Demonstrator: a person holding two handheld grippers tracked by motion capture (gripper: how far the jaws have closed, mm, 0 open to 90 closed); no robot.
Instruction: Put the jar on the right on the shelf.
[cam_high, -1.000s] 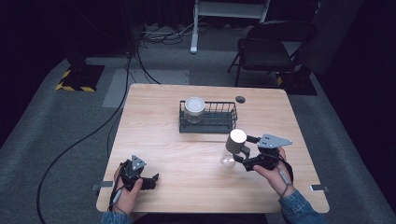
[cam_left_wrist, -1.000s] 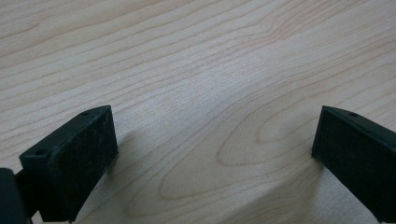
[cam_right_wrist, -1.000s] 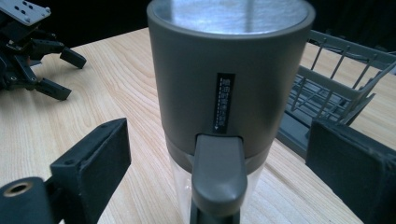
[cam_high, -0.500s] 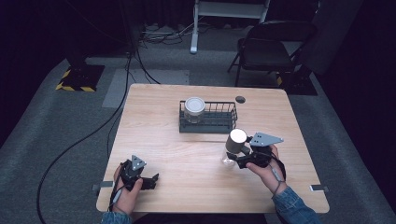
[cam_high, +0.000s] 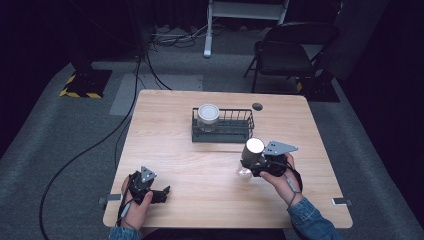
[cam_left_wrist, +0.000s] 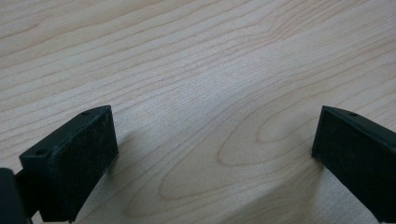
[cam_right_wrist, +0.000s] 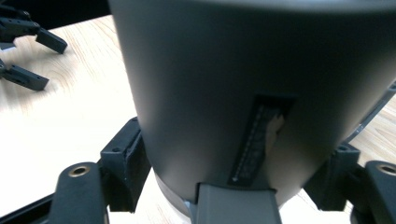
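Jaws clamped on grey cylinder

Jaws of the right gripper (cam_high: 256, 167) have just been closing and are pressed on both sides of a dark grey cylinder (cam_right_wrist: 243, 88), held upright at the table's (cam_high: 170, 140) right side, near a wire basket (cam_high: 235, 131) with a jar (cam_high: 208, 115) inside. Jaws of the left gripper (cam_high: 156, 192) are spread wide over bare wood at the near left.
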